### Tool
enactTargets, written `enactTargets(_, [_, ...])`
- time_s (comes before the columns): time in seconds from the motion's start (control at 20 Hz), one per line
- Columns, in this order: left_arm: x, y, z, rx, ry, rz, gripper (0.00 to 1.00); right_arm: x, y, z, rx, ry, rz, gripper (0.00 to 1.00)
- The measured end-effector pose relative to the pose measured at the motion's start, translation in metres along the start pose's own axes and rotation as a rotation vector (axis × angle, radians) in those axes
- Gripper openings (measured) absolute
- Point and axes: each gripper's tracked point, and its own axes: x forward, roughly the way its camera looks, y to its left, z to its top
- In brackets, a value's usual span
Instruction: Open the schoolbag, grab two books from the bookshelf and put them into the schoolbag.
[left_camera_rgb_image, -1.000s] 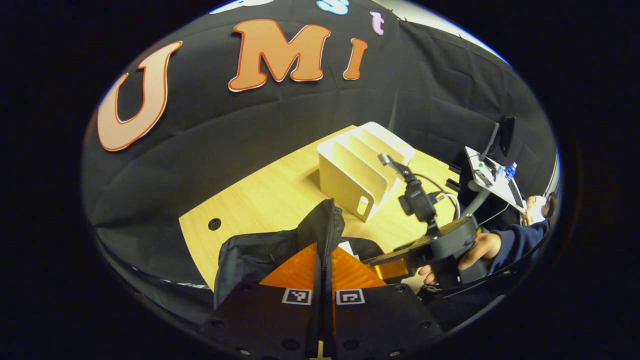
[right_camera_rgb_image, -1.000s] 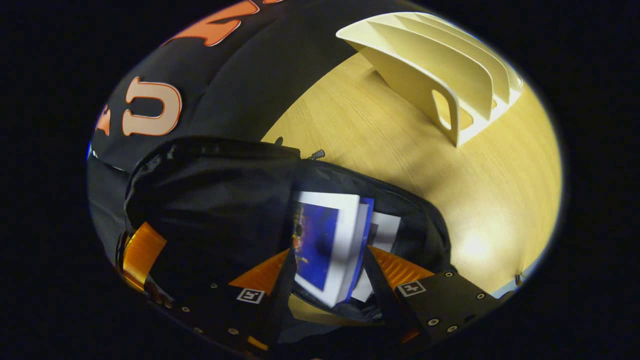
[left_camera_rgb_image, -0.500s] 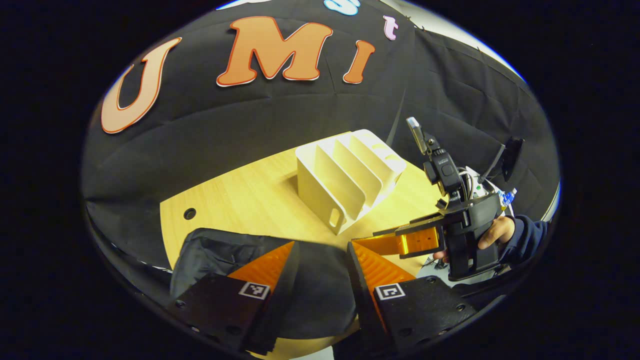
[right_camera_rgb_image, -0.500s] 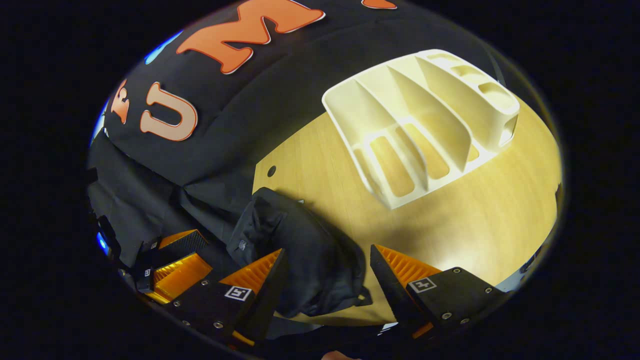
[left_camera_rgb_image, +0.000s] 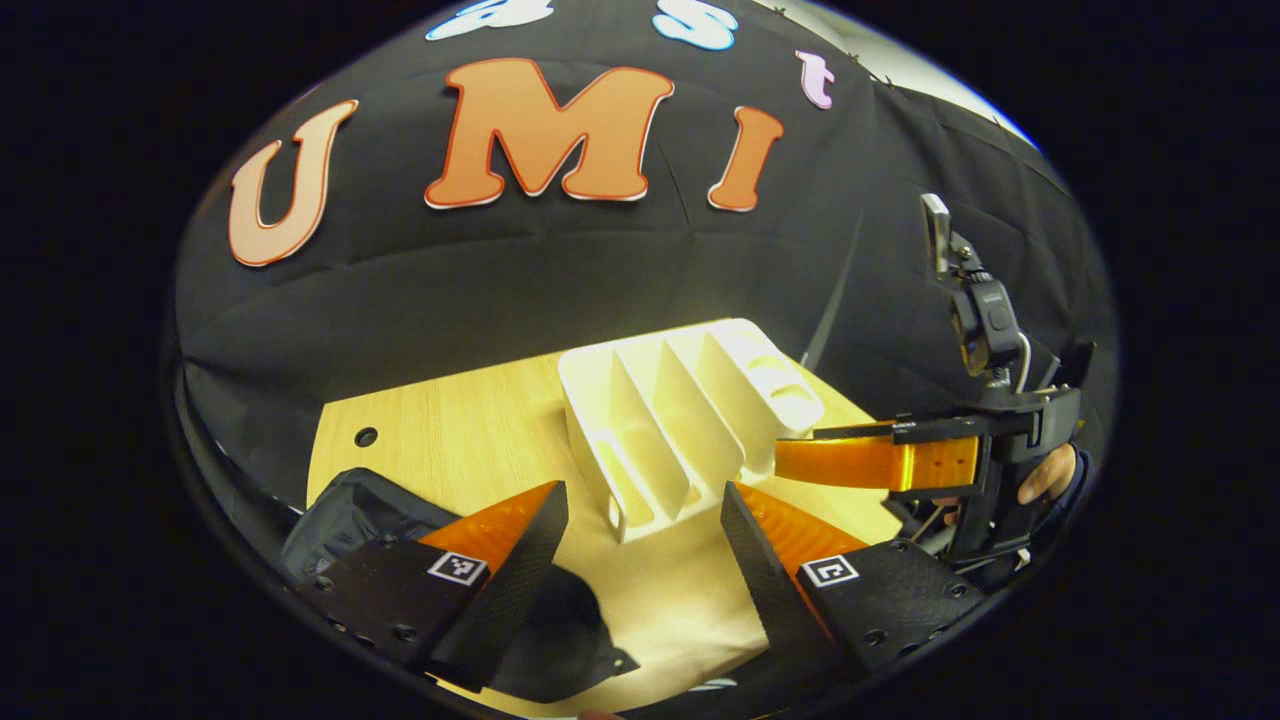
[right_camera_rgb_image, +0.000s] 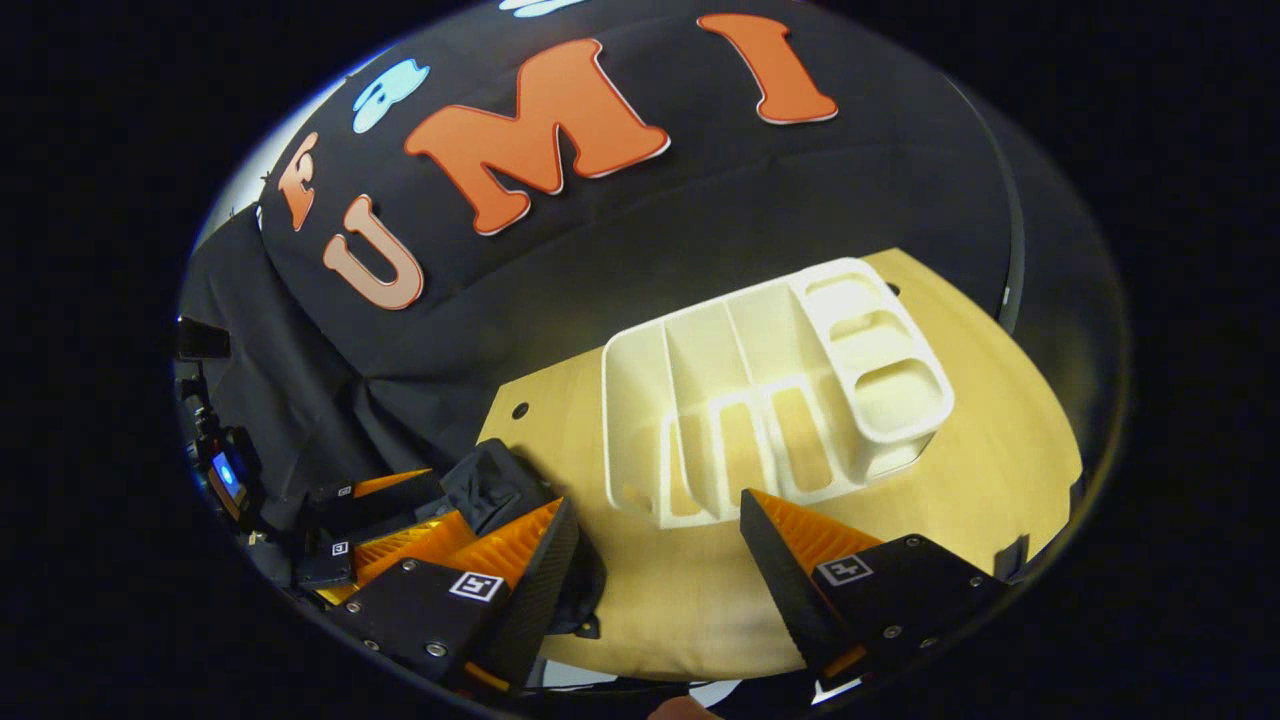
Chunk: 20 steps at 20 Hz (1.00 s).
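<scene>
Item: left claw (left_camera_rgb_image: 640, 540), jaws spread wide, nothing held; raised above the near edge of the tabletop (left_camera_rgb_image: 480, 420)
Item: right claw (right_camera_rgb_image: 655, 555), jaws likewise wide and empty; its body is also seen at the right of the left gripper view, gripped by a hand (left_camera_rgb_image: 1045, 472)
Item: schoolbag (left_camera_rgb_image: 350, 515), black, slumped on the near left corner of the tabletop, partly hidden behind the left claw's finger; its opening cannot be made out, and no books are seen from here
Item: bookshelf (right_camera_rgb_image: 770, 390), a cream slotted rack, standing mid-tabletop, well apart from the schoolbag; every slot is seen bare

Step judged in hand: withdrawal after loading, since the shelf is cleared and both claws are free. Next move, if any: a check that both books are seated inside the bag
</scene>
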Motion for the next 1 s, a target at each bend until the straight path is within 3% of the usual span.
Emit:
enactTargets(0.15, [0.005,-0.023,0.014,-0.040,-0.056,0.058,0.98,-0.015,-0.014,0.026,-0.072,-0.085,-0.002,0.97])
enactTargets(0.35, [-0.006,-0.029,0.034,-0.005,-0.175,0.183,0.98,-0.029,-0.018,0.034,-0.153,-0.138,0.012,0.97])
enactTargets(0.7, [-0.036,-0.037,0.045,-0.015,-0.369,0.311,0.98,-0.040,-0.021,0.039,-0.360,-0.312,-0.053,0.97])
enactTargets(1.0, [-0.050,-0.025,0.043,-0.024,-0.489,0.390,0.97,-0.049,-0.020,0.046,-0.378,-0.472,-0.111,0.97])
